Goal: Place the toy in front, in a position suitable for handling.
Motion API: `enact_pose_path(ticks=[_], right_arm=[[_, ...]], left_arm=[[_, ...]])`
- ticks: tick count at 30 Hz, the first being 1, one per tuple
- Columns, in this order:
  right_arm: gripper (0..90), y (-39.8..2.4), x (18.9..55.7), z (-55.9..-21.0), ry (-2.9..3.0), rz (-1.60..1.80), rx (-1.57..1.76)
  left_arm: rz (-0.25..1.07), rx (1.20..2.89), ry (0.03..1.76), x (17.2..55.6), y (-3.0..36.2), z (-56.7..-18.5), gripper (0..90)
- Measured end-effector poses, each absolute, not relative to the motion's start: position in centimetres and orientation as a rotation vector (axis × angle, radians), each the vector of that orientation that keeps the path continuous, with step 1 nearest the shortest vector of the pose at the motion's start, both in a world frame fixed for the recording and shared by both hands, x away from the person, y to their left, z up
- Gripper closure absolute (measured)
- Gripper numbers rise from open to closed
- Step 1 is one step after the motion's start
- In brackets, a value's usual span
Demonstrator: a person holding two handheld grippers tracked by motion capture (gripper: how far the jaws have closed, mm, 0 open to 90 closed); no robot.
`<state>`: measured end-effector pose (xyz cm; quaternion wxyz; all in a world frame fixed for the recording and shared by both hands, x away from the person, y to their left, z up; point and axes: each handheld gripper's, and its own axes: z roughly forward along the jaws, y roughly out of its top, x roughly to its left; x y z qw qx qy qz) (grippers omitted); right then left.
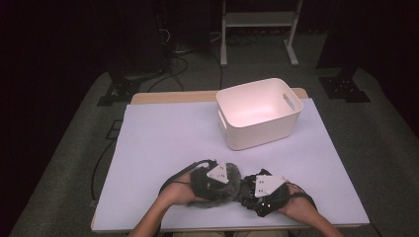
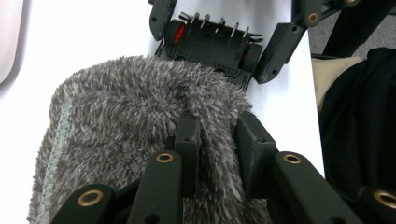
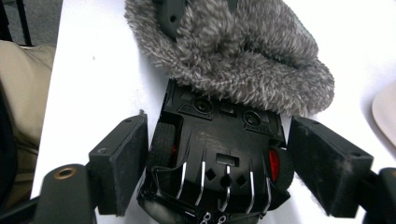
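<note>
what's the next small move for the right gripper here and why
Probably close the right gripper on the black toy car: its jaws stand open on either side of the car, not pressing it, while the left gripper already pinches the grey fluffy cloth draped over the car's far end.

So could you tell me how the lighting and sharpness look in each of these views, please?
High view: table sheet and white bin evenly lit, surroundings dark, picture rather soft. Left gripper view: grey fluffy cloth sharp, the sheet overexposed. Right gripper view: black toy car sharp, with bright glints on its ribs.
</note>
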<state>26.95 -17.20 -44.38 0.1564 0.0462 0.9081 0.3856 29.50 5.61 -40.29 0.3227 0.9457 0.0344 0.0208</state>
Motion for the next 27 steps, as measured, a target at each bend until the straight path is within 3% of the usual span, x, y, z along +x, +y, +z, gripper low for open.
enact_pose_path(ticks=[8,18,22,27], right_arm=[[21.7,-17.2,27.7,-45.0,2.661,1.071,0.193],[22.0,-17.9,30.1,-44.7,2.797,1.243,0.514],[22.0,-18.6,31.3,-44.9,2.837,1.36,0.651],[21.8,-19.5,32.8,-45.3,2.878,1.508,0.832]], left_arm=[[0.053,2.461,0.092,29.4,5.8,-39.8,72.4],[0.089,2.444,0.095,28.8,6.4,-39.3,71.9],[0.129,2.45,0.09,28.8,6.0,-39.4,70.9],[0.276,2.475,0.084,28.9,4.8,-38.7,71.2]])
